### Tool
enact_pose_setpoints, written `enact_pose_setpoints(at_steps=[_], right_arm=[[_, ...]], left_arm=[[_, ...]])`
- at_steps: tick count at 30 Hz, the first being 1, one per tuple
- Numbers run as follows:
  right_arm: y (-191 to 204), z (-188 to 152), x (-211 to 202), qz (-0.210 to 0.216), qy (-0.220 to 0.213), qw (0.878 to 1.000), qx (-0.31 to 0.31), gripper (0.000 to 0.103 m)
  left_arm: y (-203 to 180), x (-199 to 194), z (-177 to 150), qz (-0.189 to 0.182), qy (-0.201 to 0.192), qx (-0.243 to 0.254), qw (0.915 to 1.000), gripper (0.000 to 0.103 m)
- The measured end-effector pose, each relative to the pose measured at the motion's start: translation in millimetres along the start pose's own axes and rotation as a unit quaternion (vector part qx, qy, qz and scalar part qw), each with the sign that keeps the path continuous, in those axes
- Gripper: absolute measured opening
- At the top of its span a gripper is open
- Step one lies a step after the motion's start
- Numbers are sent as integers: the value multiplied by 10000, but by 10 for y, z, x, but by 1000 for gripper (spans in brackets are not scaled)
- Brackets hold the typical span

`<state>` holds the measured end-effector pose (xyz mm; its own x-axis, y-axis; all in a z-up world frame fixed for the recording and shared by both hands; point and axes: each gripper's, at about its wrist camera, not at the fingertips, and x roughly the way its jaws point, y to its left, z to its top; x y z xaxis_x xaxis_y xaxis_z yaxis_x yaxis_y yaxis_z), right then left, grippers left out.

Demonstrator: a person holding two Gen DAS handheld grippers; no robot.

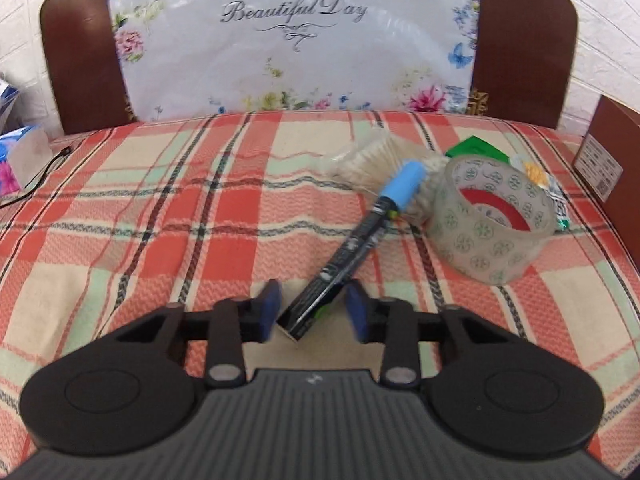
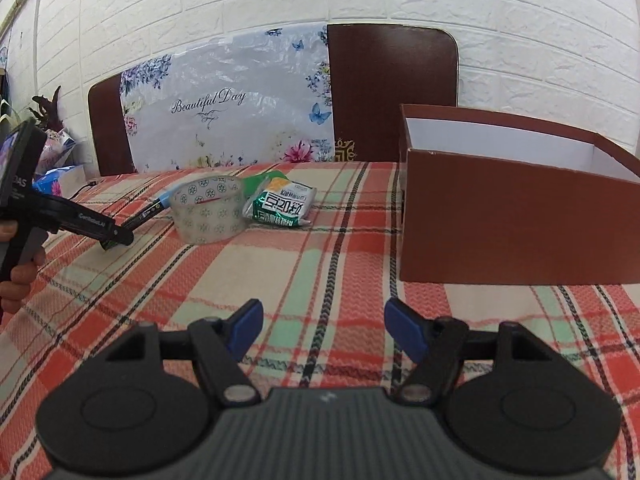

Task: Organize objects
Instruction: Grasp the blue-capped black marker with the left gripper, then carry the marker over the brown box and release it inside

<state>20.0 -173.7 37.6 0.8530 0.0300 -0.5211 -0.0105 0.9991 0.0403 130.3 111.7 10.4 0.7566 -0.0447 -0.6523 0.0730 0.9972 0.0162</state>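
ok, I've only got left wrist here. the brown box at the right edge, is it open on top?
Observer: Yes. The brown box has no lid, and the part of its inside that shows is bare white.
Operator: right gripper?
Observer: The right gripper is open with nothing in it, over the plaid cloth short of the box.
Operator: the green thing behind the tape?
Observer: A green-and-white printed packet, lying flat beside the tape roll.

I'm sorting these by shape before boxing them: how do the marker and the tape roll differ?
The marker is long, thin and black with a blue cap; the tape roll is a wide, see-through ring with a red core. The marker's rear end sits between the left tool's pads, while the tape roll lies free, tilted on its rim. Both rest on the plaid cloth, outside the brown box.
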Motion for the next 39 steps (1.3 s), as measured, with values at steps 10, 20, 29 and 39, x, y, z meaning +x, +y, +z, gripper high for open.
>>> enact_pose_setpoints(at_steps=[10,20,29,39], right_arm=[[157,28,-49,304,-20,9993,-211,69],[461,38,-75,980,60,9932,-626,69],[1076,108,611,1407,848,9794,-1176,30],[685,268,36,439,-572,9909,-1139,21]], left_arm=[[-612,-594,-372,-1795,1070,-941,9734,42],[-350,-500,-58,-1764,991,-1328,9703,54],[-418,-122,-123,-1816,1288,-1347,9656,22],[-1190,-673,676,-2893,253,-713,9542,17]])
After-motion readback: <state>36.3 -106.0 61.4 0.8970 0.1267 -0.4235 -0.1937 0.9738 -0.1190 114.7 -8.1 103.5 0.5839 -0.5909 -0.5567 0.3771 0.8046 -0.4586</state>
